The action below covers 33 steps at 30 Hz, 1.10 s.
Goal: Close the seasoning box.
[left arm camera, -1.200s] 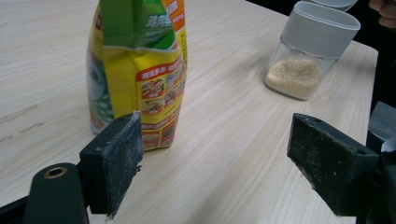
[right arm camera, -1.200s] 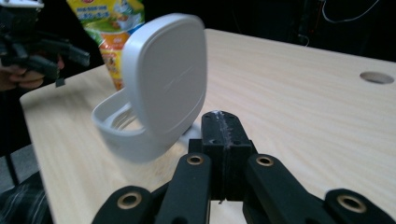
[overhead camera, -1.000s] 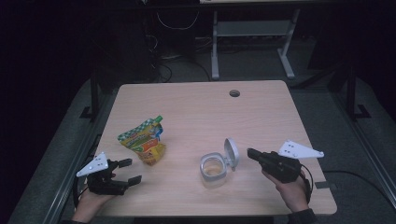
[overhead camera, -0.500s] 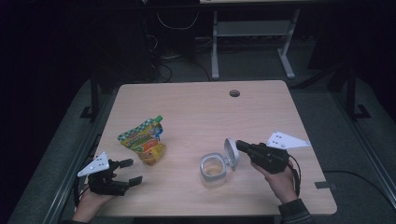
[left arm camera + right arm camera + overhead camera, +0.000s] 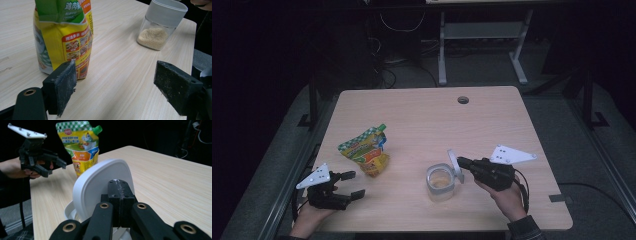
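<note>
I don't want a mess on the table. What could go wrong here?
1. The shut right claw is pressing against the jar's raised lid; a hard push might tip the jar and spill the grains.
2. The pouch stands upright near the open left claw; a bump might knock it over.

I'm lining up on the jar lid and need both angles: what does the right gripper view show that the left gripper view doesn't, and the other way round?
Right gripper view: the white lid standing raised, the shut jaws of the right gripper against it, and the left gripper beyond. Left gripper view: beige granules low in the clear jar, seen between its own open jaws. Both: the yellow-green pouch standing on the wooden table.
</note>
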Tool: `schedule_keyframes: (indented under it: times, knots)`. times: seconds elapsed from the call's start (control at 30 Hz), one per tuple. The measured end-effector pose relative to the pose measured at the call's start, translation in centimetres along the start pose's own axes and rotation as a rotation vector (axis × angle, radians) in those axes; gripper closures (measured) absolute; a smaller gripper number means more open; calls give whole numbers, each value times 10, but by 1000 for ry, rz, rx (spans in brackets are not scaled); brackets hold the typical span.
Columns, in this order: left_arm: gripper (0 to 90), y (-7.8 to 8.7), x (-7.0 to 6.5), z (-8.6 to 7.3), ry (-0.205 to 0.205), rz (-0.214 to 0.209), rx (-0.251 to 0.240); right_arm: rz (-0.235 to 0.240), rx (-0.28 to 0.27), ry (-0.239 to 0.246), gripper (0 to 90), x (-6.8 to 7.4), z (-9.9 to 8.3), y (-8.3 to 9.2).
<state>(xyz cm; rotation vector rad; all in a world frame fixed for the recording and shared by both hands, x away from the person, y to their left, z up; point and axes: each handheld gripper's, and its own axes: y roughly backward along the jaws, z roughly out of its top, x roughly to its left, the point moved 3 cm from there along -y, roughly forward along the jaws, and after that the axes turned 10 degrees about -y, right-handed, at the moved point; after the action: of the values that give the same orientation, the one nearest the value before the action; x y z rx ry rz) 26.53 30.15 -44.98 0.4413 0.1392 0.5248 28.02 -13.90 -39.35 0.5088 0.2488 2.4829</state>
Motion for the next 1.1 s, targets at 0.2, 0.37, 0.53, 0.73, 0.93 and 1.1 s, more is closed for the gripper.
schedule_keyframes:
  times: [0.2,0.37,0.53,0.73,0.93,1.1]
  knots:
    - [181,-1,0,-1,-8,-6,12,35,23,8,895,5,-4,-6]
    - [181,-3,-1,-1,-9,-5,18,21,20,4,894,2,-5,-5]
    - [181,-3,0,-2,-11,-5,22,-21,18,2,853,-6,-7,-2]
    - [184,-4,0,-2,-17,2,33,-134,24,-47,681,-31,-15,7]
    - [192,-5,0,-4,-31,23,60,-236,23,-47,522,-49,-27,20]
    - [192,-6,1,-5,-38,35,77,-333,37,-96,390,-71,-43,34]
